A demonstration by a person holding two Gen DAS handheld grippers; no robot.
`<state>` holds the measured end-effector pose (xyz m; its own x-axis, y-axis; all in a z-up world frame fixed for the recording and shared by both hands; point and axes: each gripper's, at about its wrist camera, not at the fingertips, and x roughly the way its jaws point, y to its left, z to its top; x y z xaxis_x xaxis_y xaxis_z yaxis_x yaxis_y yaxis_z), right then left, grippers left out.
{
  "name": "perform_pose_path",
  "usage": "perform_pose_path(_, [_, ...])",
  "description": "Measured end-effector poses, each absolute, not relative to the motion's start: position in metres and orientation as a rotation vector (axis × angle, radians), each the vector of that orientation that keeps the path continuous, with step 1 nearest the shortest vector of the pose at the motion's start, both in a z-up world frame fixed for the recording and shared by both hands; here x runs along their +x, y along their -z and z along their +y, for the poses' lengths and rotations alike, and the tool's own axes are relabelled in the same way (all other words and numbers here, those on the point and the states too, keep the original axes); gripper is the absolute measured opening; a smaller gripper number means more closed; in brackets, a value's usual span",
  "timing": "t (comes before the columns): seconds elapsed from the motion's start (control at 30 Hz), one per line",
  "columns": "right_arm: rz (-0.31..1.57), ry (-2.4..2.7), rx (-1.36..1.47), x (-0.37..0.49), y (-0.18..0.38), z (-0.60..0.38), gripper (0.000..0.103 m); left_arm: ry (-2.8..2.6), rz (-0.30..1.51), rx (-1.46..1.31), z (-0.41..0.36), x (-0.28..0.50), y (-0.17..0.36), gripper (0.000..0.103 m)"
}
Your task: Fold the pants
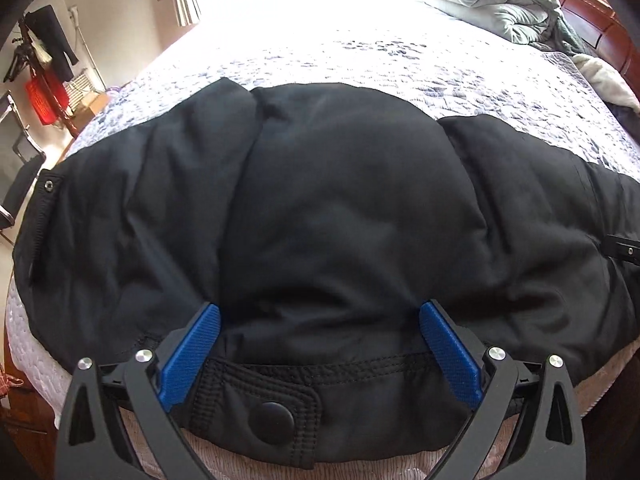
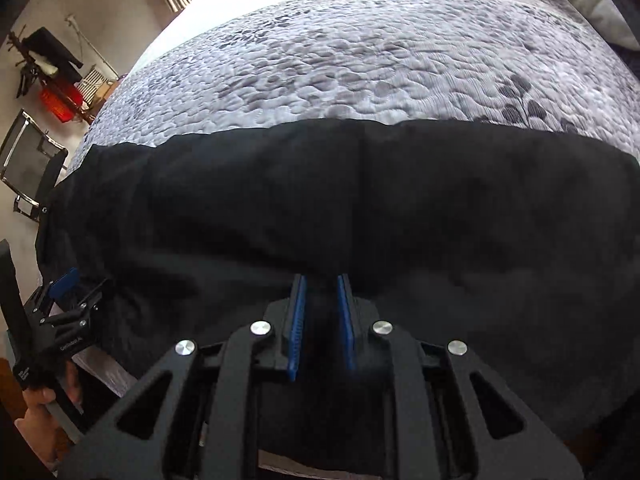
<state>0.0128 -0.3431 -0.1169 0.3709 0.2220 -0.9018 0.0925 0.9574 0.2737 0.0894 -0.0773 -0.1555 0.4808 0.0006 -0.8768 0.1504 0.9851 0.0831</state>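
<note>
Where the room's far left wall shows, a coat rack (image 1: pixel 48 40) stands with dark clothes hung on it and something red (image 1: pixel 42 100) below, and a mesh-backed chair (image 2: pixel 32 160) sits near the bed's corner. Next comes the bed (image 2: pixel 360 60) itself, covered in a grey quilt with a pebbled, leafy print, and across its near edge lie the black pants (image 1: pixel 340 200), spread sideways in a broad puffy band with soft creases. At their left end a small metal snap (image 1: pixel 49 186) shows on the waistband.

Over the near hem hangs the left gripper (image 1: pixel 320 316), its blue-padded fingers (image 1: pixel 192 352) spread wide apart, one on each side of a tab of black fabric that carries a round black button (image 1: pixel 272 412); they rest against the cloth without pinching it. From the other camera this same gripper appears at the far left, held in a bare hand (image 2: pixel 40 404).

Further right, the right gripper (image 2: pixel 322 292) sits low on the pants, its blue fingers (image 2: pixel 298 320) drawn nearly together with dark fabric in the narrow gap; it seems to be pinching a fold, though black on black makes that hard to confirm.

At the far right end of the bed lies a rumpled pale grey-green blanket (image 1: pixel 508 0).
</note>
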Motion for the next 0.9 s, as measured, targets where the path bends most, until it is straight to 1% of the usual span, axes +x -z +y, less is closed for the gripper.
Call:
perform_pose_path(0.07, [1.168,-0.091,0.327,0.009,0.111,-0.348,0.016,0.094,1.072,0.154,-0.077,0.088,0.153,0.099])
perform_pose_path(0.13, [1.147,-0.068,0.32,0.001,0.102,-0.356,0.025,0.105,1.085,0.14,-0.079,0.087,0.149,0.099])
perform_pose_path(0.17, [1.141,-0.048,0.32,-0.007,0.096,-0.363,0.033,0.119,1.088,0.13,-0.079,0.086,0.146,0.099])
perform_pose_path(0.2, [1.137,-0.022,0.328,-0.017,0.092,-0.372,0.036,0.131,1.087,0.123,-0.078,0.087,0.143,0.099])
perform_pose_path(0.27, [1.138,0.05,0.354,-0.037,0.087,-0.393,0.034,0.156,1.074,0.125,-0.091,0.08,0.135,0.099])
perform_pose_path(0.33, [1.15,0.127,0.38,-0.057,0.084,-0.413,0.036,0.189,1.069,0.143,-0.105,0.072,0.131,0.099])
perform_pose_path(0.4, [1.164,0.176,0.355,-0.072,0.083,-0.424,0.036,0.23,1.067,0.154,-0.129,0.068,0.128,0.099])
perform_pose_path(0.53, [1.175,0.191,0.326,-0.081,0.085,-0.426,0.036,0.292,1.084,0.172,-0.181,0.063,0.131,0.099])
perform_pose_path(0.63, [1.176,0.194,0.309,-0.08,0.089,-0.422,0.036,0.293,1.09,0.178,-0.2,0.06,0.139,0.099])
perform_pose_path(0.67, [1.173,0.196,0.306,-0.081,0.088,-0.424,0.034,0.292,1.105,0.172,-0.206,0.057,0.14,0.099])
perform_pose_path(0.73, [1.157,0.207,0.344,-0.09,0.084,-0.433,0.039,0.284,1.12,0.155,-0.209,0.055,0.142,0.099])
perform_pose_path(0.77, [1.15,0.223,0.381,-0.097,0.082,-0.443,0.042,0.281,1.121,0.143,-0.211,0.054,0.142,0.099])
perform_pose_path(0.83, [1.135,0.274,0.456,-0.114,0.08,-0.466,0.043,0.278,1.122,0.138,-0.206,0.055,0.142,0.099])
perform_pose_path(0.87, [1.128,0.306,0.501,-0.123,0.08,-0.479,0.045,0.275,1.12,0.142,-0.205,0.055,0.142,0.099])
perform_pose_path(0.9, [1.123,0.335,0.552,-0.132,0.081,-0.492,0.051,0.274,1.119,0.147,-0.205,0.056,0.142,0.099])
